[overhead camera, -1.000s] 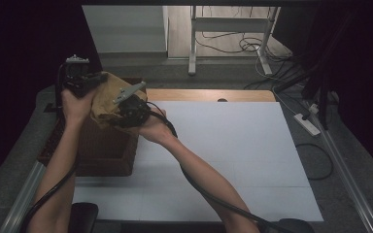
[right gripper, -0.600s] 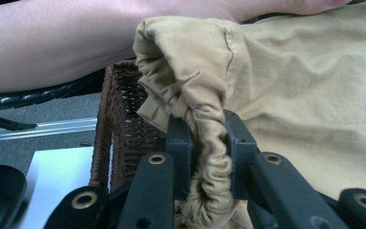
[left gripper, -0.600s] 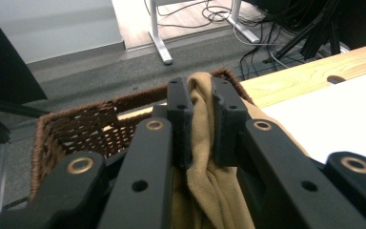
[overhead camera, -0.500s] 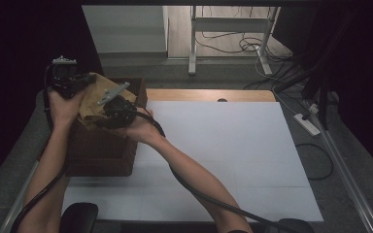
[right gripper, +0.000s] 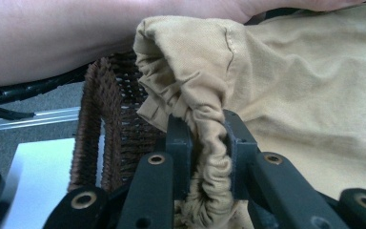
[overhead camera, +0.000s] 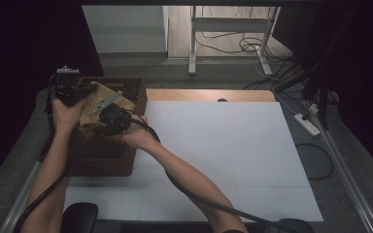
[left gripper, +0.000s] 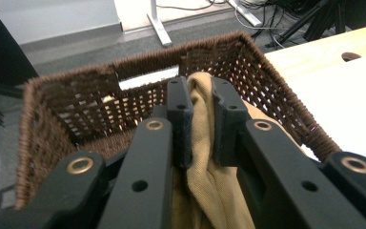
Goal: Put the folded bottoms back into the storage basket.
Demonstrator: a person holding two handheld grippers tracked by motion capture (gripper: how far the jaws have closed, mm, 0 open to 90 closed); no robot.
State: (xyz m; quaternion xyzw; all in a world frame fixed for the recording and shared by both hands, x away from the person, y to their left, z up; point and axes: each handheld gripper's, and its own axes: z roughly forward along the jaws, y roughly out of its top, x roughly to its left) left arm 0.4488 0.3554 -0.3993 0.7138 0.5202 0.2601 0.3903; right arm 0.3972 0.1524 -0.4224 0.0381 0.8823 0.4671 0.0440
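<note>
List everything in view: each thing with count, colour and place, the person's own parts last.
cloth: one, tan, bunched over the basket, pinched by both grippers
basket: one, dark brown wicker, left side of the table
white sheet: one, white, covering the tabletop
table: one, light wood, strip showing at the far edge
power strip: one, white, on the floor at right
left gripper: one, black, shut on the cloth above the basket
right gripper: one, black, shut on a gathered fold of the cloth
forearms: two, bare, entering from the bottom edge
</note>
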